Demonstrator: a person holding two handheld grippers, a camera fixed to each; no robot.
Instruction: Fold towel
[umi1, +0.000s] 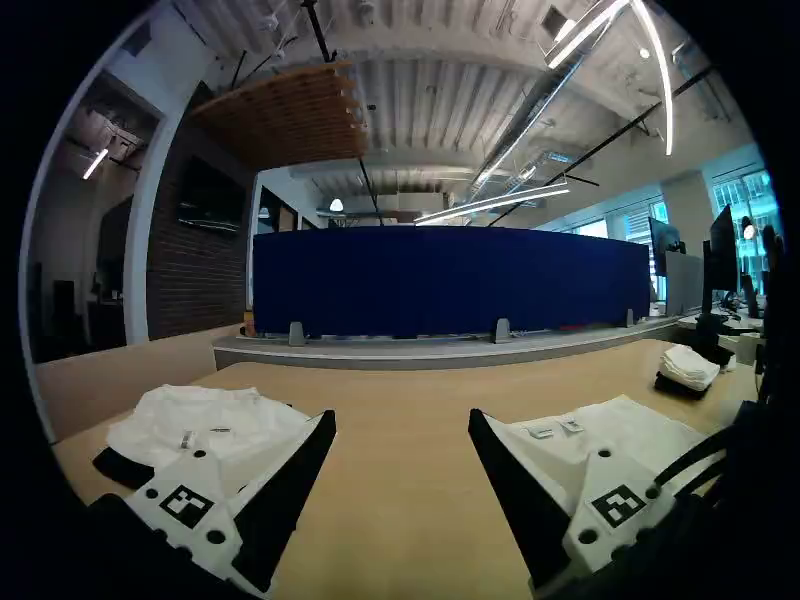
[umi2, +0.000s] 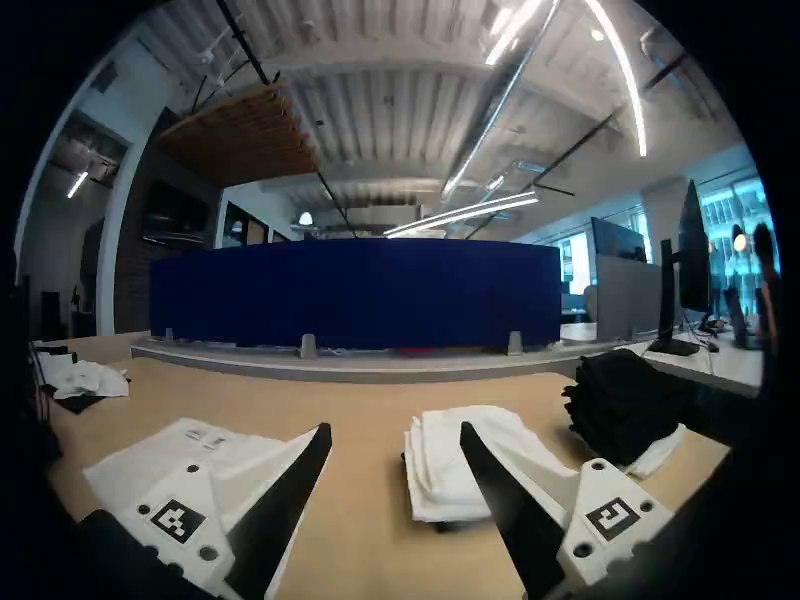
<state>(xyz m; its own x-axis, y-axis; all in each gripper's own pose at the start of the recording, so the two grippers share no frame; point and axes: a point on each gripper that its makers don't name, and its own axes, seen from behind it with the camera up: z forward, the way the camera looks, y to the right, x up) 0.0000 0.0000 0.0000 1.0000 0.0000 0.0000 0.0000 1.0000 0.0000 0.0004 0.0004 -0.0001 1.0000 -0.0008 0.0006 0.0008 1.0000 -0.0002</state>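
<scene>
A wooden table (umi1: 400, 400) fronts a blue partition (umi1: 440, 280). Left gripper (umi1: 401, 414) and right gripper (umi2: 395, 426) hang released; folding seems unstarted: next, grasp the white towel (umi1: 200, 425) before the partition.

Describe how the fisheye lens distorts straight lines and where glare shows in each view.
Left gripper view: the blue partition bows along its top edge, and the ceiling light strips blow out white. Right gripper view: same bowing and glare, yet the folded white towel looks sharp.

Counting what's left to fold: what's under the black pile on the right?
A white cloth sticks out from beneath the black pile; how much of it lies underneath is covered.
</scene>
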